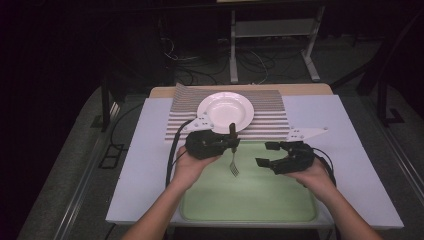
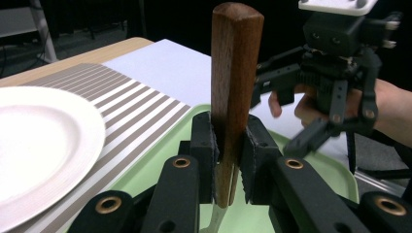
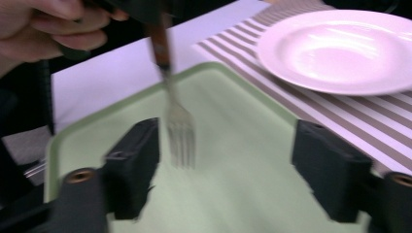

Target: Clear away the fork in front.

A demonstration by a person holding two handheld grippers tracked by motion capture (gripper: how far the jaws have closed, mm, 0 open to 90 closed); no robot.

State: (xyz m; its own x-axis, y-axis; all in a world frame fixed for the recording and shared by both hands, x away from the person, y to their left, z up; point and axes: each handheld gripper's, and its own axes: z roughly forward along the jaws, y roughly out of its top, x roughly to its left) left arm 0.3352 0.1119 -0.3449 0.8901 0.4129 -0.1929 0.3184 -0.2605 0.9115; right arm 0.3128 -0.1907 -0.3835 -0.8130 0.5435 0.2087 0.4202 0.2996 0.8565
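A: Which way does the fork [image 1: 233, 152] point?

B: Its long axis runs close to upright. The wooden handle is up and the tines hang down over the green tray [image 1: 280, 210], held off its floor as far as the high view shows.

A: What has it?

B: The left tool [image 1: 231, 141]. Its jaws are closed on the handle, gripping it low, just above where the wood meets the metal neck. In the left gripper view most of the handle rises above the pads [image 2: 203, 145].

A: How does the fork look?

B: A dark reddish-brown wooden handle, squared off at the top, then a slim metal neck and a silver head with four tines. In the right gripper view the tines hang between the two black jaws and are a little blurred.

A: And the right tool [image 1: 266, 154]?

B: Spread wide, holding nothing, over the tray just right of the fork.

A: Anything one view gives that another lacks?

B: The left gripper view shows the handle's grain and the clamp, but hides the tines. The right gripper view shows the tines and the person's left hand [image 3: 46, 26] above them. The high view gives the layout: the white plate [image 1: 225, 111] sits on the striped placemat [image 1: 270, 112] beyond the tray, all on the pale counter [image 1: 140, 165].
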